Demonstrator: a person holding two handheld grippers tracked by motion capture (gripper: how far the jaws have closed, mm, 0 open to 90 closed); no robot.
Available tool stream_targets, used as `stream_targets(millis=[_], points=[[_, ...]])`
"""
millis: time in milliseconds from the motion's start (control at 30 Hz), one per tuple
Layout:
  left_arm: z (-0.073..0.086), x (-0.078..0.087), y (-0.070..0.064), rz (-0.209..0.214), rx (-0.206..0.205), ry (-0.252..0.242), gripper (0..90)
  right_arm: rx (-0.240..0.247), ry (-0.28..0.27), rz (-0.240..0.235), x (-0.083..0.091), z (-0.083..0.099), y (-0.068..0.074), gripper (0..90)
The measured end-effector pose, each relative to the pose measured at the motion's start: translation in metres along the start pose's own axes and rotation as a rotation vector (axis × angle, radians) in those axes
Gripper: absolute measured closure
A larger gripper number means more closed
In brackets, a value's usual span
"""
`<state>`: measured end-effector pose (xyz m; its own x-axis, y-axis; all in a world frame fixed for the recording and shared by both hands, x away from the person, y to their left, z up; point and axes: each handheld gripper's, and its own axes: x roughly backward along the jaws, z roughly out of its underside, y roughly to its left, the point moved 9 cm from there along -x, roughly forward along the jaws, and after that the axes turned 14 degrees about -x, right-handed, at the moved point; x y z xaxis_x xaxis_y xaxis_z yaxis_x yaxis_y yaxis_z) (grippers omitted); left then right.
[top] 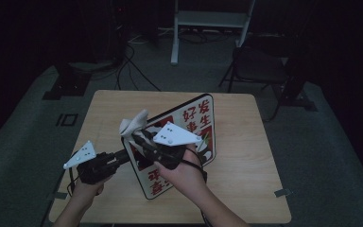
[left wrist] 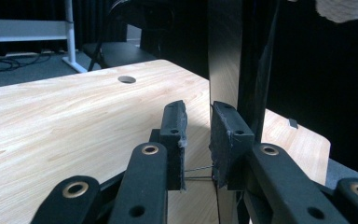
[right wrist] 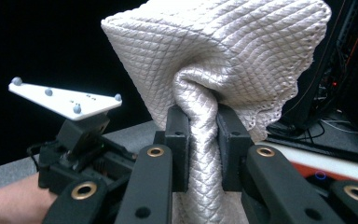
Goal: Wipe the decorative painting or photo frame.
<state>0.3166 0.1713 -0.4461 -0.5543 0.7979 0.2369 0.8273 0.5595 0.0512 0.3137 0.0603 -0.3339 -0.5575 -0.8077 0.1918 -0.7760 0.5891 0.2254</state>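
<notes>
A white sign board (top: pixel 189 118) with red characters stands tilted up on the wooden table (top: pixel 250 156). My left gripper (top: pixel 123 155) reaches its left edge. In the left gripper view the jaws (left wrist: pixel 198 135) straddle the sign's dark edge (left wrist: pixel 223 70). The right pad lies against it and a gap shows beside the left pad. My right gripper (top: pixel 139 137) is over the sign's upper left part, shut on a white quilted cloth (top: pixel 133 124). The cloth (right wrist: pixel 223 51) bunches out above the pinched jaws (right wrist: pixel 204 140).
The table (left wrist: pixel 65 116) has a round hole (left wrist: pixel 127 79) near its far side. Behind it on the dark floor are a black chair (top: pixel 260 66), a white frame stand (top: pixel 208 19) and cables (top: pixel 132 71). The left gripper's grey plate (right wrist: pixel 70 100) appears in the right gripper view.
</notes>
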Motion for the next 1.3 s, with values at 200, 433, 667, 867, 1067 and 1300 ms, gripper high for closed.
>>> stream_targets(millis=[200,433,667,867,1067,1300], points=[[0.000,-0.001,-0.002,0.011,0.000,0.004,75.8,0.021,0.023,0.036,-0.011,0.014,-0.005,77.5],[-0.002,-0.002,-0.005,0.033,0.006,-0.003,75.8,0.021,0.039,0.045,-0.010,0.039,-0.006,77.5],[-0.003,-0.002,-0.008,0.044,0.000,0.000,74.8,0.007,0.076,0.045,-0.004,0.066,-0.009,77.4],[-0.003,-0.002,-0.010,0.054,-0.001,0.000,74.8,-0.007,0.111,0.049,0.000,0.090,-0.011,77.4],[-0.004,-0.003,-0.012,0.062,0.000,0.000,74.9,-0.020,0.170,0.048,0.004,0.119,-0.013,77.4],[-0.004,-0.003,-0.012,0.062,0.002,0.001,74.8,-0.039,0.257,0.052,0.008,0.159,-0.016,77.3]])
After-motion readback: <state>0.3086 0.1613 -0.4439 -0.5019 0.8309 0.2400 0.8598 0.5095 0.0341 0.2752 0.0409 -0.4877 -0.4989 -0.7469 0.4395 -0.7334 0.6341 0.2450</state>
